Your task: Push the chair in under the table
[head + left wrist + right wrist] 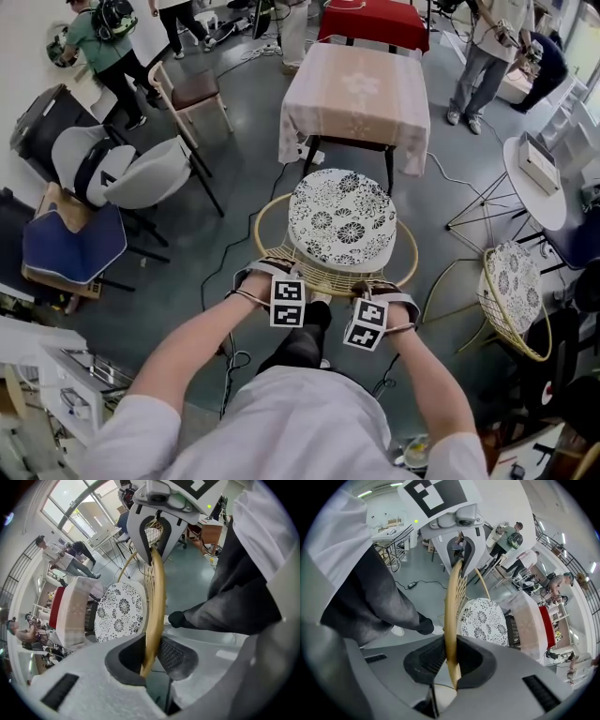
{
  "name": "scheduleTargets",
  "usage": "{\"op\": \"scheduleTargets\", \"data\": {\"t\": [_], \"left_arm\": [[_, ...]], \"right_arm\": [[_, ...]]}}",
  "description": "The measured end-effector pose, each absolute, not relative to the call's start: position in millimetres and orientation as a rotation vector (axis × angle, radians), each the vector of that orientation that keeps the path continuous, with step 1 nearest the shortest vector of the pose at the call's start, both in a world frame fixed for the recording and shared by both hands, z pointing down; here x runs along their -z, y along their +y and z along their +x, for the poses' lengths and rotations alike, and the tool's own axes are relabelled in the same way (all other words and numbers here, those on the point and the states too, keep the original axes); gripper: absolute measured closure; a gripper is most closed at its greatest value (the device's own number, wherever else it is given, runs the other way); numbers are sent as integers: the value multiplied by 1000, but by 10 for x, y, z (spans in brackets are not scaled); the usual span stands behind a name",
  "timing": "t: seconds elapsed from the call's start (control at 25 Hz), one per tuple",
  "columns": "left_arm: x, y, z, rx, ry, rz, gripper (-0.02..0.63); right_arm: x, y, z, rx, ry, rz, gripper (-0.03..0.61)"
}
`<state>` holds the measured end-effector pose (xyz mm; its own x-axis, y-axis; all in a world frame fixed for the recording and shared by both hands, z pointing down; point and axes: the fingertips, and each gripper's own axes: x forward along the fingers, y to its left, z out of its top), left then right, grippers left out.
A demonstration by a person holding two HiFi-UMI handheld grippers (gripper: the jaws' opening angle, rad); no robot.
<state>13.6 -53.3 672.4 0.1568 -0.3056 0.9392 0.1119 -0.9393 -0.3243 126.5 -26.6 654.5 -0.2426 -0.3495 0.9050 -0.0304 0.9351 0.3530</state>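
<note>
The chair (341, 220) has a round floral cushion and a yellow wire frame, and it stands just short of the table (356, 94) with the pale patterned cloth. Its curved back rim (328, 279) is nearest me. My left gripper (277, 272) is shut on the rim's left part and my right gripper (379, 292) on its right part. In the left gripper view the yellow rim (154, 597) runs between the pads of the left gripper (149, 656). In the right gripper view the rim (451, 602) is pinched the same way in the right gripper (451, 665).
A second matching wire chair (514, 291) stands at the right beside a small round white table (536, 178). Grey shell chairs (141, 173) and a blue-cushioned seat (73, 246) crowd the left. A cable (217, 253) trails over the floor. People stand beyond the table.
</note>
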Motion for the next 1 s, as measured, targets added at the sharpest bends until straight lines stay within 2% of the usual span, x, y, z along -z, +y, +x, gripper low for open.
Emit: {"op": "scheduleTargets", "data": {"t": [1.0], "left_arm": [[-6701,-2037,237,1856,140,-2109,550]], "right_arm": [[-6529,-1758,1363,245,-1786,279,534]]}}
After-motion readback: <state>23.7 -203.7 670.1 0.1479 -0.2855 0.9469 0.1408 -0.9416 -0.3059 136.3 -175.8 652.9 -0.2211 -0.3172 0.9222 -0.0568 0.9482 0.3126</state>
